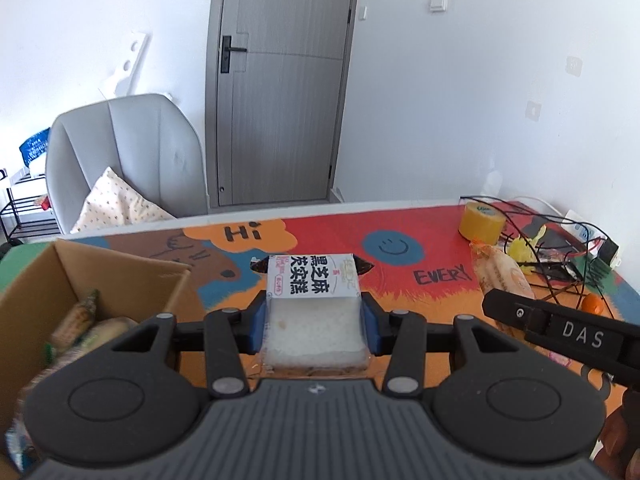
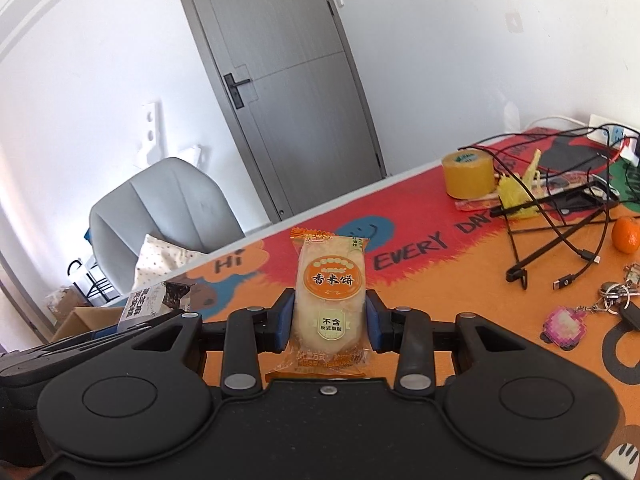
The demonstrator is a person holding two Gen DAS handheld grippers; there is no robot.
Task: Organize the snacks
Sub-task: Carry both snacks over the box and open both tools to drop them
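Note:
My left gripper is shut on a wrapped white cake with black characters on its label, held above the colourful table mat. To its left stands an open cardboard box with several snack packs inside. My right gripper is shut on an orange rice-cracker packet, upright between the blue pads. In the left wrist view that packet and the right gripper's black finger show at the right. In the right wrist view the cake and the box show at the far left.
A yellow tape roll, tangled black cables, a yellow crumpled wrapper, a tangerine and keys with a pink charm lie on the table's right side. A grey chair with a pillow stands behind the table.

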